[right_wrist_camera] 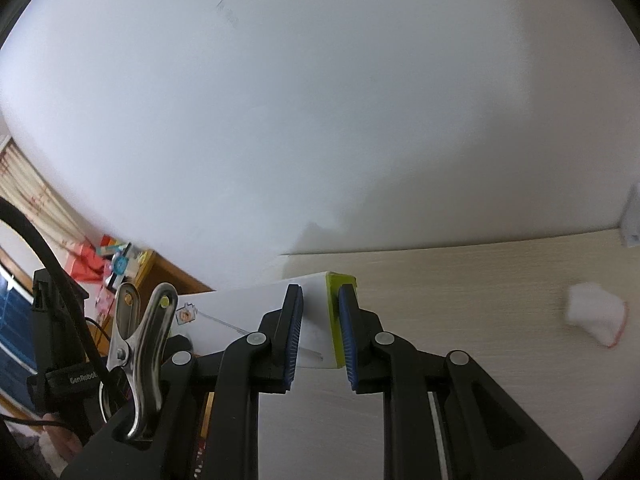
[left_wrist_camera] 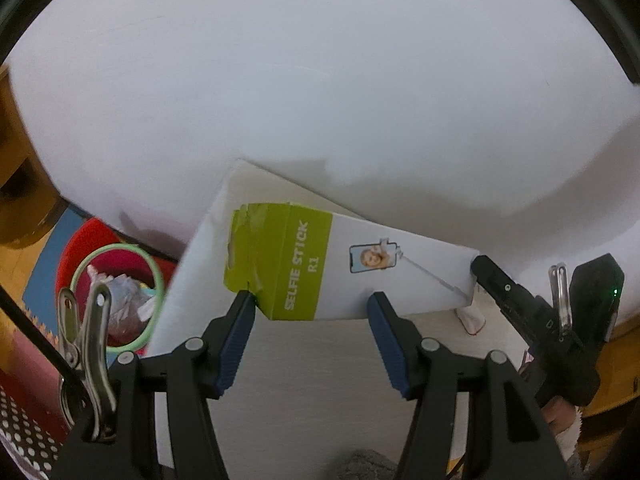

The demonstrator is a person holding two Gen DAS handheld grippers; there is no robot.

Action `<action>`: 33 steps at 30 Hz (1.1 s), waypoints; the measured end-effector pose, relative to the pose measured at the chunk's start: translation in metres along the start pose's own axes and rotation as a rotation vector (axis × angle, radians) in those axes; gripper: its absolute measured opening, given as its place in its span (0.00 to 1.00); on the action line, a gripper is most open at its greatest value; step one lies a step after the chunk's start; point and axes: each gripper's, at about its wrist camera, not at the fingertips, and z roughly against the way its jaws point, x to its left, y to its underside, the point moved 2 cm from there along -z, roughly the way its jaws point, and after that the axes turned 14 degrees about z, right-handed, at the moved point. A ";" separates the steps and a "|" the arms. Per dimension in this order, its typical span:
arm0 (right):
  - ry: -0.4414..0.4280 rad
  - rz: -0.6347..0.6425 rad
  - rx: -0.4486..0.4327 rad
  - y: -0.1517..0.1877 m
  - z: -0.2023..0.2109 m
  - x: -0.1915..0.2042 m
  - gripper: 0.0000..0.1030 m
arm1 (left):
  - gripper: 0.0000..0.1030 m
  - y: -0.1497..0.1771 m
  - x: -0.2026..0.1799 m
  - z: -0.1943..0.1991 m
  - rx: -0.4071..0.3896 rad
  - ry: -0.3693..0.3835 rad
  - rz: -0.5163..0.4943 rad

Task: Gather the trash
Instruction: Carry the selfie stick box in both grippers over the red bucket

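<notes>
A white selfie-stick box (left_wrist_camera: 392, 264) with a lime green band hangs tilted above the pale wooden table (left_wrist_camera: 300, 368). My right gripper (right_wrist_camera: 320, 294) is shut on one end of the box (right_wrist_camera: 256, 312). In the left wrist view the right gripper (left_wrist_camera: 486, 270) comes in from the right. My left gripper (left_wrist_camera: 312, 300) stands open just below the box's lower edge. Its left fingertip (left_wrist_camera: 245, 300) is at the torn green corner, and its pads do not press on the box. A crumpled white tissue (right_wrist_camera: 596, 314) with a red band lies on the table (right_wrist_camera: 480, 280).
A red bin (left_wrist_camera: 70, 256) with a green ring, holding crumpled trash, stands on the floor to the left beyond the table's edge. A white wall fills the background. Wooden furniture with colourful items (right_wrist_camera: 116, 264) is at the far left. A white object (right_wrist_camera: 633, 220) stands at the table's right.
</notes>
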 end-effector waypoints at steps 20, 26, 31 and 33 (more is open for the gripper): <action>-0.094 0.083 0.064 -0.026 -0.051 0.019 0.20 | 0.60 -0.048 0.097 0.036 -0.070 -0.034 0.164; -0.123 0.149 0.098 -0.035 -0.052 0.021 0.20 | 0.60 -0.059 0.134 0.056 -0.083 -0.032 0.226; -0.137 0.212 0.132 -0.038 -0.056 0.023 0.20 | 0.60 -0.072 0.181 0.057 -0.096 -0.020 0.293; -0.144 0.217 0.139 -0.041 -0.055 0.023 0.20 | 0.60 -0.075 0.193 0.057 -0.092 -0.021 0.308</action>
